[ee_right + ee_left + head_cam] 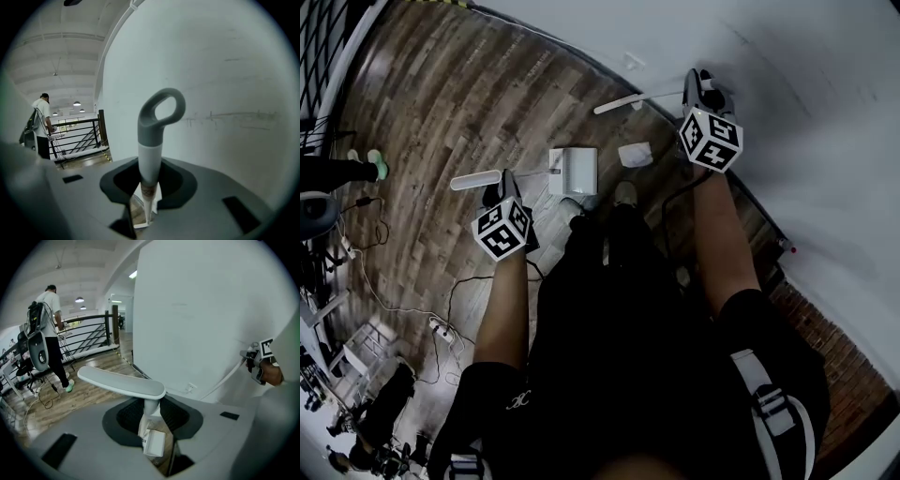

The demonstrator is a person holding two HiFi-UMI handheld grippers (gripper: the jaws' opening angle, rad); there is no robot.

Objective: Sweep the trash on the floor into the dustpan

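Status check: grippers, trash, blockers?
Left gripper shut on dustpan handle. Right gripper shut on broom handle. White scrap beside dustpan, not in. Shoe close behind scrap.

We take this for an open, loft-like office workspace, wood-plank floor [441, 112] under us, plain white wall [825, 84] beside us, black metal railing [91, 331], round ceiling lamps [79, 299] high above, office chair [37, 350], loose cables [380, 281] and a power strip [441, 330] on the floor.

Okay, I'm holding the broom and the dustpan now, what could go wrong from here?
The white scrap lies beside the dustpan, close to your shoe, so the broom may push it past the dustpan. The right gripper is near the wall; a wide stroke might hit it.
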